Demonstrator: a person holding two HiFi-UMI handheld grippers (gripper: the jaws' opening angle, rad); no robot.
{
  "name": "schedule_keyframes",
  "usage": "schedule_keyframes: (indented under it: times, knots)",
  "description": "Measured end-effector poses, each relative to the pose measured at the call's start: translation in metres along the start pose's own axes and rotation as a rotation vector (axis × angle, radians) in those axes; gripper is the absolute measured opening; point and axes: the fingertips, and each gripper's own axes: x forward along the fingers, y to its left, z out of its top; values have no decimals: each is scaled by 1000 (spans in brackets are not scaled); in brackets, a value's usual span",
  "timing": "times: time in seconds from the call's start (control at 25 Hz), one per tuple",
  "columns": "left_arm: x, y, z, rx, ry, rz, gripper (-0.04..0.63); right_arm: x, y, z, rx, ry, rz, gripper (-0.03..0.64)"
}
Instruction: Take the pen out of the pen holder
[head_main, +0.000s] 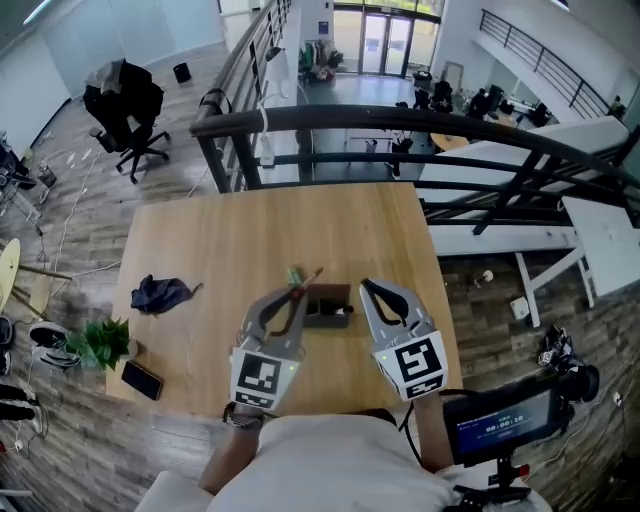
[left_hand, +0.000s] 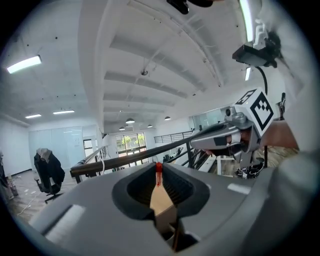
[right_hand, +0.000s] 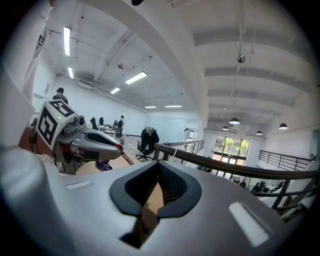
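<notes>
**Left jaws pinch the pen beside its holder**

Low in the centre of the head view, the left gripper (head_main: 297, 293) has its jaws closed on the thin, red-tipped pen (head_main: 309, 281). The pen is tilted just left of the dark pen holder (head_main: 330, 308) on the tabletop (head_main: 230, 235). The right gripper (head_main: 369, 288) waits alongside, jaws together and empty. The pen looks light, stiff and slick, so a mid-shaft hold seems safest.

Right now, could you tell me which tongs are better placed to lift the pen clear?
Left: the left tongs are shut on the pen beside the pen holder; the right tongs hold nothing.
</notes>
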Motion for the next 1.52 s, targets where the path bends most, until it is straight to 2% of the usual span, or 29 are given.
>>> schedule_keyframes:
  times: [0.24,0.4,0.72,1.52]
  knots:
    - [-12,6,38,25,-92,25,38,-7,-12,25,3,-82,-33,2]
    - [-15,10,53,0,-137,40,38,-6,-15,31,-6,-91,-44,0]
    - [-13,13,50,-6,-131,45,38,-1,-18,27,-30,-75,-64,0]
    - [-5,11,43,2,-120,37,37,4,-25,18,0,-50,-86,0]
